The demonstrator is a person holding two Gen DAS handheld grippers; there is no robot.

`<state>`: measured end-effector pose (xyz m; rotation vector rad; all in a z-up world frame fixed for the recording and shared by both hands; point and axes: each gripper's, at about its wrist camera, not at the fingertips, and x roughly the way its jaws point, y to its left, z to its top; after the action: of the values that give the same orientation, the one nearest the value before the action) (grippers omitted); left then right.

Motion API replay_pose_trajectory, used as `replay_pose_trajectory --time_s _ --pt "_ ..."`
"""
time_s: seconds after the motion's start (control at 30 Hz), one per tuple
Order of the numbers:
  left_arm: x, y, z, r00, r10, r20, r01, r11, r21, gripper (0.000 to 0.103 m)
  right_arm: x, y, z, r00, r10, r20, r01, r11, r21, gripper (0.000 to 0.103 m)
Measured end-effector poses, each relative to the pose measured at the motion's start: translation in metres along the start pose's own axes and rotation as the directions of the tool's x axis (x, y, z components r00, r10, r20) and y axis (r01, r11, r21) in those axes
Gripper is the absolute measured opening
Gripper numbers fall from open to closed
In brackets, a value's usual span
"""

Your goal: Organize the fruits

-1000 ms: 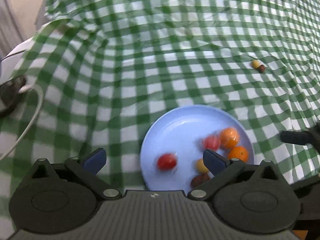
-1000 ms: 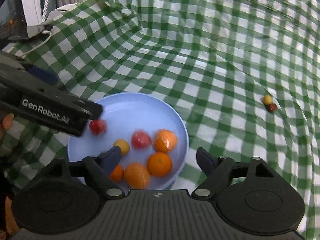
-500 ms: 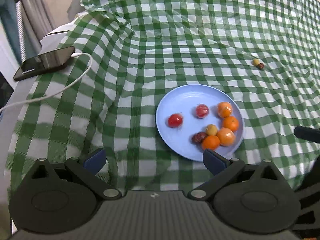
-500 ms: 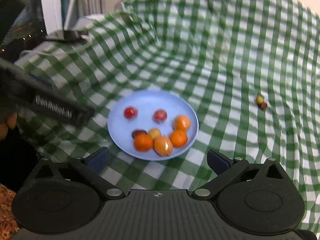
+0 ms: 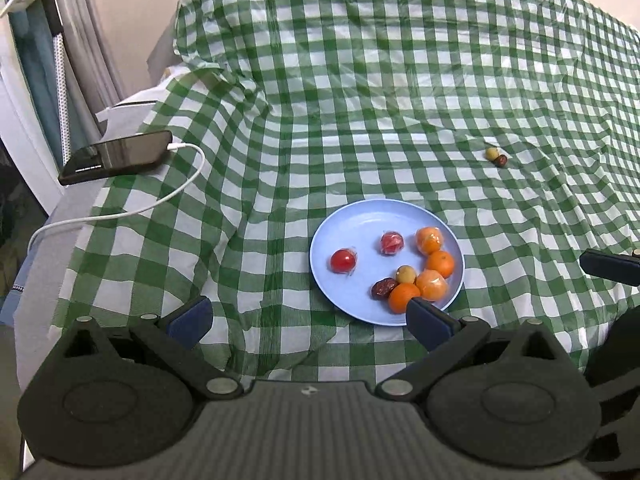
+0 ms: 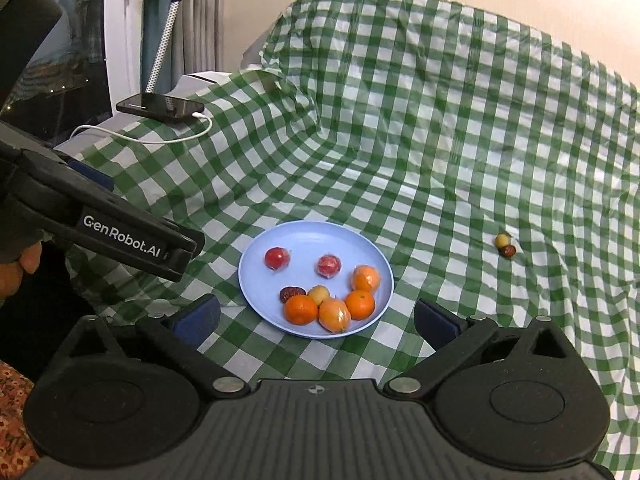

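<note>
From the left wrist, the left claw (image 5: 307, 320) hangs spread and empty above the blue plate (image 5: 340, 224) of small, light, seemingly film-wrapped, slippery fruits; from the right wrist, the right claw (image 6: 316, 318) gapes empty too, so pinch each orange (image 6: 301, 309) gently across its middle.

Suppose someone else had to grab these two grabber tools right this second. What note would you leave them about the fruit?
Left gripper: open, nothing between the fingers, held above the cloth near the plate.
Right gripper: open, empty, also above the cloth.
Blue plate sits on the green checked cloth. It holds four oranges, including one at the front, two red fruits, one small yellow fruit and one dark brown fruit.
Done: most of the fruit is on the plate.
Left: a small yellow fruit and a dark one lie touching on the cloth, off to the plate's right. They probably belong on the plate.
</note>
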<state>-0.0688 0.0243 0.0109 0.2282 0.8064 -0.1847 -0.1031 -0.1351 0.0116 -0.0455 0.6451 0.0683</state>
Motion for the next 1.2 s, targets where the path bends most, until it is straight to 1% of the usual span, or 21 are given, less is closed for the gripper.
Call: replay_pose_trajectory --time_s 0.23,0.43,1.0,1.1,1.2 --pt "-0.002 0.0 0.0 1.0 -0.007 0.005 0.007 1.0 0.002 0.103 -0.007 0.004 -0.004 1.0 0.001 0.005 -0.001 1.0 -0.003 0.102" --pt "0.0 0.002 0.002 1.0 -0.003 0.004 0.003 1.0 -0.019 0.103 -0.005 0.005 -0.005 1.0 0.012 -0.001 -0.012 1.0 -0.008 0.102" --pt "0.035 -0.002 0.01 0.996 0.001 -0.084 -0.001 1.0 -0.004 0.103 0.033 -0.012 -0.007 0.995 0.046 -0.085 -0.04 0.997 0.069 0.102" --pt "0.044 -0.004 0.018 0.995 0.01 -0.1 -0.01 1.0 0.001 0.103 0.044 -0.022 -0.009 0.996 0.034 -0.087 -0.024 0.994 0.109 0.102" --pt "0.053 -0.006 0.029 0.994 0.011 -0.111 -0.012 1.0 -0.006 0.103 0.058 -0.043 -0.011 0.997 -0.004 -0.081 0.017 0.987 0.158 0.102"
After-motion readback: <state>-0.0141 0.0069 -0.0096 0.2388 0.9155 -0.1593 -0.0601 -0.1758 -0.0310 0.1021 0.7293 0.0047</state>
